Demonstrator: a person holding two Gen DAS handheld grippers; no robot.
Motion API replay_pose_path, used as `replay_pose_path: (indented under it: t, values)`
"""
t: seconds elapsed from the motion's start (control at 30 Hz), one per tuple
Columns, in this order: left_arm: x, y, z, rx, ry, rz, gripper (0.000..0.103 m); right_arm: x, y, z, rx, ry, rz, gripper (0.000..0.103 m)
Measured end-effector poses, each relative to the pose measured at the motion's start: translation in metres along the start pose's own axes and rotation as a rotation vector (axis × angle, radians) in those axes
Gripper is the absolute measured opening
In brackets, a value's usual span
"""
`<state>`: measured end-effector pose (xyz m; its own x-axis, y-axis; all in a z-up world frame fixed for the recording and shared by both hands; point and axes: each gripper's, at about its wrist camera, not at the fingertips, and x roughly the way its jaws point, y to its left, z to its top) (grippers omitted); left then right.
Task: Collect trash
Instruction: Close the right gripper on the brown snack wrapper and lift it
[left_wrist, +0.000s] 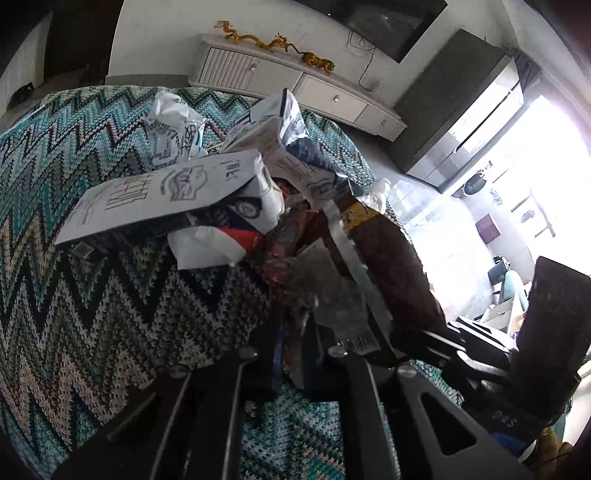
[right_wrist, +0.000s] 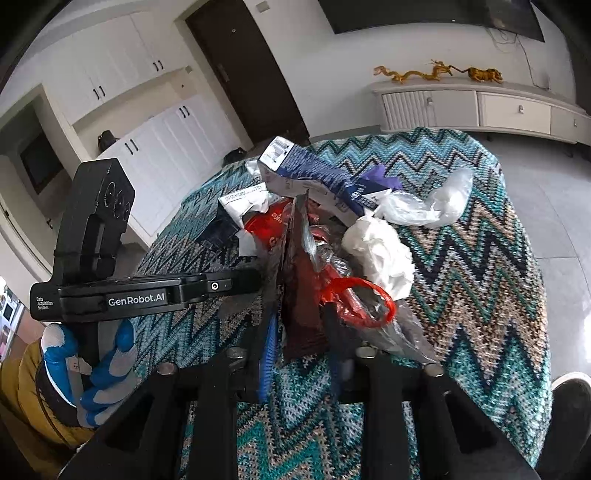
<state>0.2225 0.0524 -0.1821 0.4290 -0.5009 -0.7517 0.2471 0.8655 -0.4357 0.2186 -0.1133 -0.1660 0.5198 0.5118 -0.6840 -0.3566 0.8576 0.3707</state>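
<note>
A heap of trash lies on the zigzag-knit cloth (left_wrist: 92, 295): white printed cartons (left_wrist: 166, 195), a blue-and-white carton (right_wrist: 306, 173), crumpled white tissue (right_wrist: 380, 254), a red plastic bag (right_wrist: 354, 302) and clear film (right_wrist: 436, 203). A dark red snack bag (right_wrist: 303, 295) with a silver inside (left_wrist: 332, 295) stands up at the near edge of the heap. My left gripper (left_wrist: 293, 332) is shut on its silver flap and shows from the side in the right wrist view (right_wrist: 258, 280). My right gripper (right_wrist: 301, 343) pinches the bag's dark red lower edge, also seen as the right gripper (left_wrist: 439, 332).
A gloved hand (right_wrist: 107, 362) in blue and white holds the left tool. A pale low cabinet (right_wrist: 480, 107) with golden dragon figures stands behind the table, beside a dark door (right_wrist: 251, 74). A shoe (right_wrist: 569, 391) shows at the table's right edge. Bright windows (left_wrist: 535, 166) lie to the right.
</note>
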Motion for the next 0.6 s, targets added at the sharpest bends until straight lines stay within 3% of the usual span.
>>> replay_pose_path:
  t: [0.1,0.6]
  values:
    - [-0.012,-0.006,-0.005,0.014,-0.015,-0.005,0.006,-0.005,0.007,-0.002,-0.018,-0.008,0.011,0.007]
    - [-0.109,-0.041,-0.041,0.042,-0.159,-0.005,0.005,-0.091,0.041,-0.033,-0.068,-0.121,0.014,0.004]
